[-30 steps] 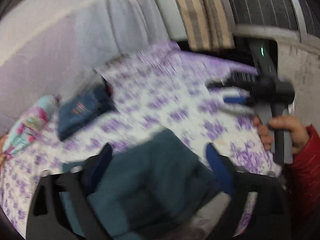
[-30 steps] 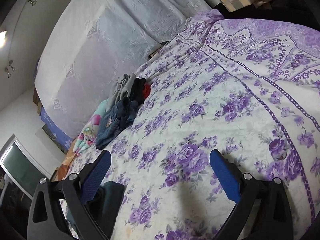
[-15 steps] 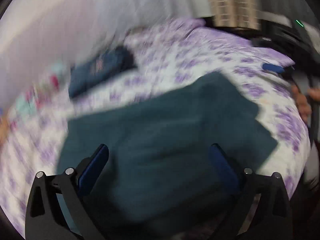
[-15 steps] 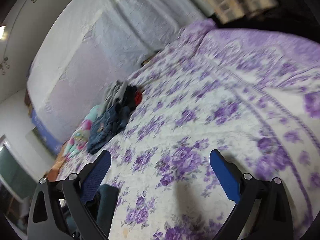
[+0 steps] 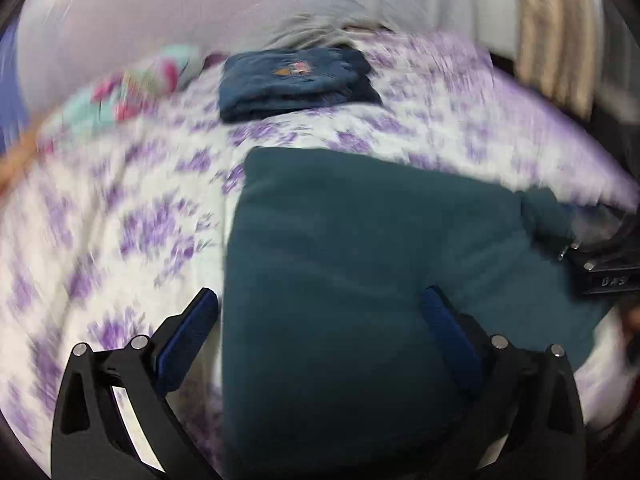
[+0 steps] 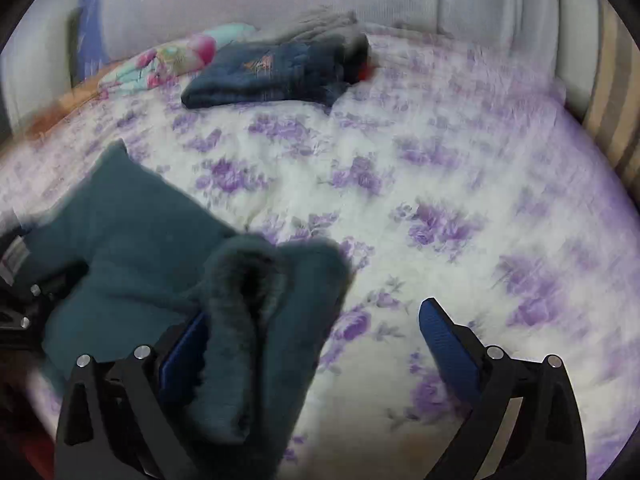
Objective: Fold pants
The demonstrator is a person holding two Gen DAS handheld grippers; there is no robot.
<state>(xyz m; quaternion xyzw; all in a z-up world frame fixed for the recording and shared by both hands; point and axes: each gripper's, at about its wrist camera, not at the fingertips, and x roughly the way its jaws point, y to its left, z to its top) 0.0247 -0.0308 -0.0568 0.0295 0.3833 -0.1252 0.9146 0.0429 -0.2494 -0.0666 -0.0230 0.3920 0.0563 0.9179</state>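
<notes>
1. While both views blur with motion, the teal pants (image 5: 360, 280) lie on the purple-flowered bedspread (image 5: 120, 220), a broad dark slab spread straight ahead of the left gripper (image 5: 320, 332).
2. Left gripper: jaws spread wide, blue pads either side of the cloth's near end, gripping nothing that I can see.
3. Right gripper (image 6: 316, 344): also gaping, and a rolled, fuzzy fold of the pants sits against its left pad; not clamped, I'd judge.
4. The key relation: the pants run long away from the left gripper toward the headboard, while for the right gripper they lie off to its left. The left is squarely over them, so it looks the nearer for the next pinch.
5. Far back, folded blue jeans (image 5: 292, 80) show a small orange patch, too blurred to read.
6. Writing: "DAS", roughly, on the dark device at the left view's right edge.
</notes>
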